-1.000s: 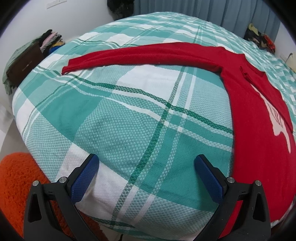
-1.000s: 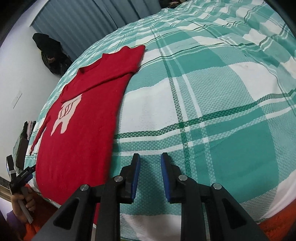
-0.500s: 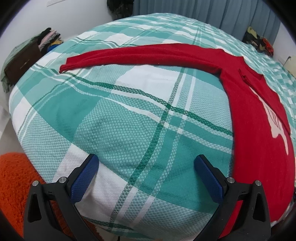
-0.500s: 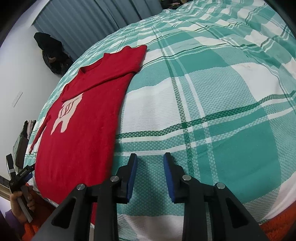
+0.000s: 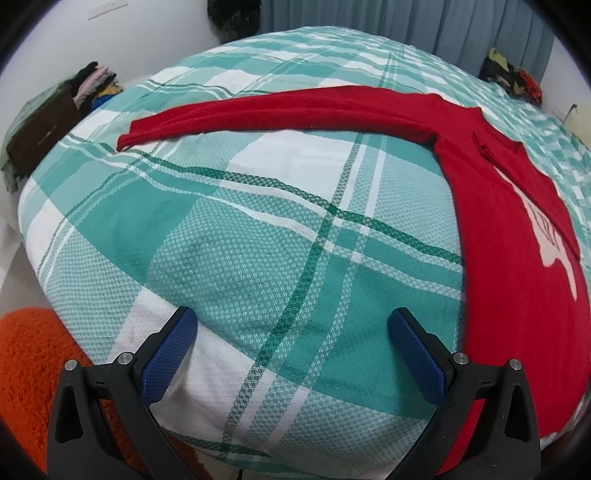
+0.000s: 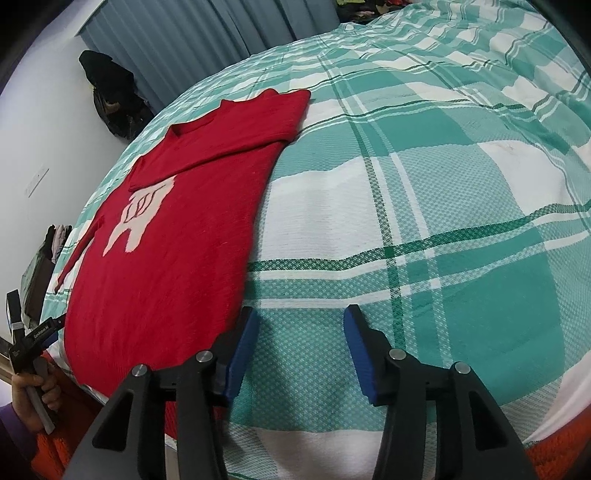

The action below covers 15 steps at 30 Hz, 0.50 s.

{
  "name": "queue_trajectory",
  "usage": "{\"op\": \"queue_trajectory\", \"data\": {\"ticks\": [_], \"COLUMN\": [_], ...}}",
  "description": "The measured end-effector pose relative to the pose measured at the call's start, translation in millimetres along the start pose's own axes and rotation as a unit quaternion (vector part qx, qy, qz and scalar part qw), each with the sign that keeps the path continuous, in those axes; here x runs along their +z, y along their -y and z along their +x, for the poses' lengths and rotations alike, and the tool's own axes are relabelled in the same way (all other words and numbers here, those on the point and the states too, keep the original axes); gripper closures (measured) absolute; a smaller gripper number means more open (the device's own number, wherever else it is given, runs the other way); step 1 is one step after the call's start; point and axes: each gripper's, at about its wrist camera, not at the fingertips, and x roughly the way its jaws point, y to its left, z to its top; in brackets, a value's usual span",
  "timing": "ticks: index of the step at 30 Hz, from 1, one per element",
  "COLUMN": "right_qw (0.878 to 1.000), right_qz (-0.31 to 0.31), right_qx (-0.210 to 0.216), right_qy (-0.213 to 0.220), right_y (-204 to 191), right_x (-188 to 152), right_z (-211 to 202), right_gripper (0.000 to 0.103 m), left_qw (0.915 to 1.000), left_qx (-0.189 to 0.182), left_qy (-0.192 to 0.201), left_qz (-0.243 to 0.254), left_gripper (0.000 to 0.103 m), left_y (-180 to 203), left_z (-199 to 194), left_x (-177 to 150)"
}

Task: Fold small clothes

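Nearest: our left gripper, jaws wide apart, nothing between them, hanging over bare checked bedspread. Our right gripper, jaws opening, also empty; its left pad sits just beside the sweater's hem edge without pressing on it.

Middle ground: one red sweater, front up, pale animal motif on the chest, lying flat on the bed near its edge. In the right wrist view one sleeve is already folded across the chest below the collar. In the left wrist view the other sleeve lies stretched straight out across the bedspread, cuff well apart from the body.

Step in hand, as we judge it: bring in the outstretched sleeve. We would take the cuff with the left gripper, pinching the full thickness, lift little, and lay it across to match the folded one, keeping the body unshifted.

Far: grey curtain, a dark clothes heap, stacked garments by the wall.
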Motion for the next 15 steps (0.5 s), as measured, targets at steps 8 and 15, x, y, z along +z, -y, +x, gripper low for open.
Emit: {"op": "queue_trajectory", "data": {"ticks": [8, 15], "right_qw": [1.000, 1.000], "right_qz": [0.004, -0.003], "right_qx": [0.005, -0.001], "right_qy": [0.000, 0.001], "right_y": [1.8, -0.1], "right_x": [0.7, 0.7], "right_z": [0.1, 1.0], "right_gripper": [0.052, 0.048], "left_qw": [0.9887, 0.9629], "left_qx": [-0.109, -0.114], "left_qy": [0.003, 0.018], "left_qz": [-0.103, -0.244], "left_gripper": [0.001, 0.002], "left_y": [-60.4, -192.4], "left_z": [-33.2, -20.1], "left_x": [52.2, 120.6]}}
